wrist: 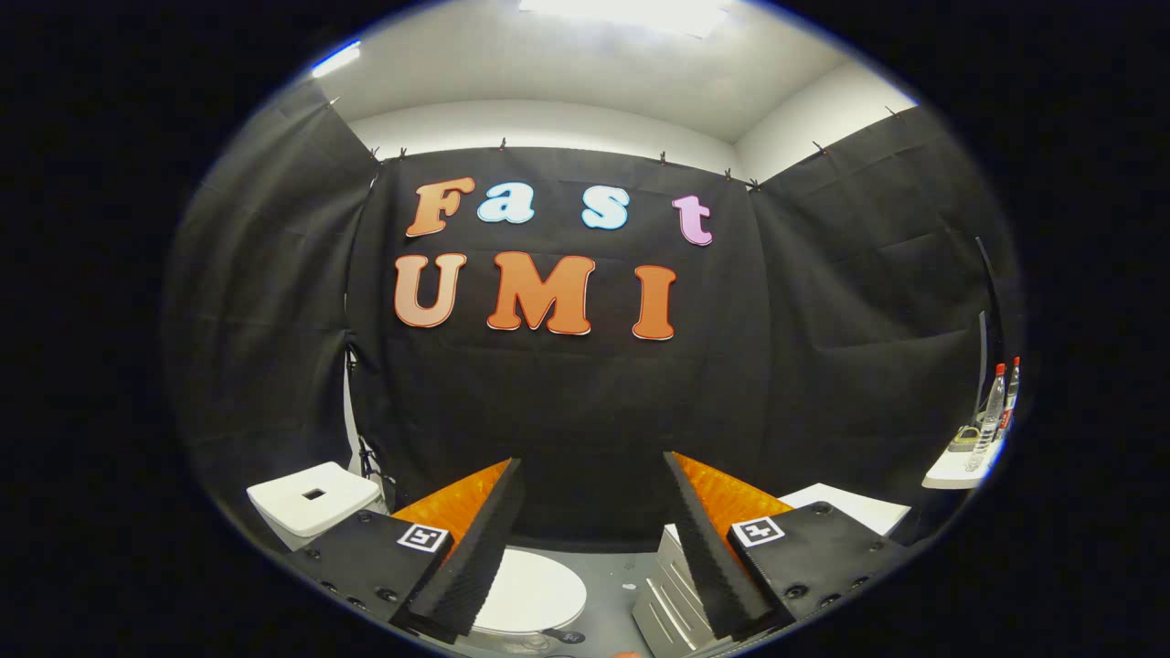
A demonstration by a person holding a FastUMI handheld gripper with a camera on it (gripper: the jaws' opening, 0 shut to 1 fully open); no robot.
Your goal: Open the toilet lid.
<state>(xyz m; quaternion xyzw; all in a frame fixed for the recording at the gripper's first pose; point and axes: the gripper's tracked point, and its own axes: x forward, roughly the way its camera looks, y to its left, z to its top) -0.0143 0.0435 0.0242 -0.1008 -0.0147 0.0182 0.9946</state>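
Jaws apart, empty, one toilet lid [530, 592] down below, two bottles [998, 402] w/ shelf

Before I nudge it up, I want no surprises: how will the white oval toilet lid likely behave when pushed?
The white oval toilet lid looks like smooth, glossy rigid plastic, so it should stay stiff but may be slippery against the fingers. Lying flat and closed, it will probably swing up as one piece rather than slide. The hand-held gripper hangs open above it, touching nothing.
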